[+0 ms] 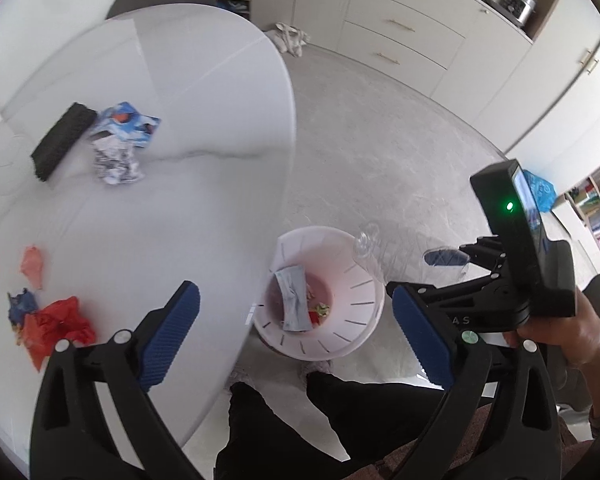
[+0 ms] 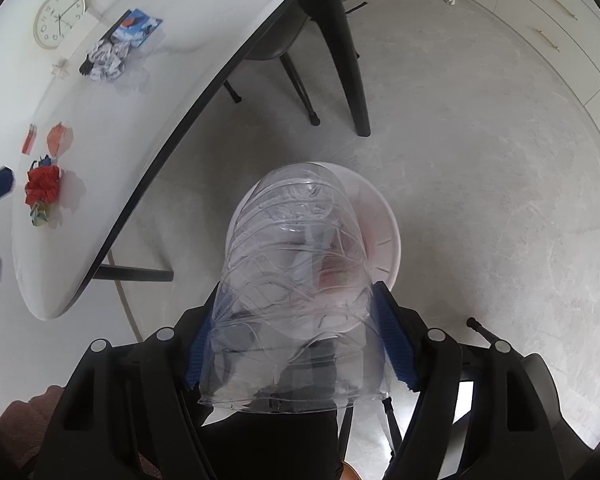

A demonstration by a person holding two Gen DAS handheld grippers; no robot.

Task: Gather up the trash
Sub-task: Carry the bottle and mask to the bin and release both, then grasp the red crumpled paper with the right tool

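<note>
While the right tongs [image 2: 300, 344] are clamped on a crushed clear plastic bottle [image 2: 296, 264], blue pads pressing its sides near the base, the bottle hangs neck-down right above the pink waste bin [image 1: 364, 300] that stands on the floor beside the tabletop [image 1: 160, 200]. The bin already holds a grey face mask [image 1: 294, 300] and small scraps. The left tongs [image 1: 296, 336] stand wide apart with nothing between the pads, hovering over the tabletop's edge next to the bin. To do the drop well, I judge the bottle should be centred over the bin's mouth, away from the rim, and lowered before the pads part, since a light, springy bottle may bounce out. Back on the tabletop, further from the bin, wait a red crumpled wrapper [image 1: 60, 324], an orange scrap [image 1: 32, 264], a crumpled printed paper ball [image 1: 116, 164] and a blue-and-white packet [image 1: 130, 124], beside a black sponge-like block [image 1: 62, 140].
</note>
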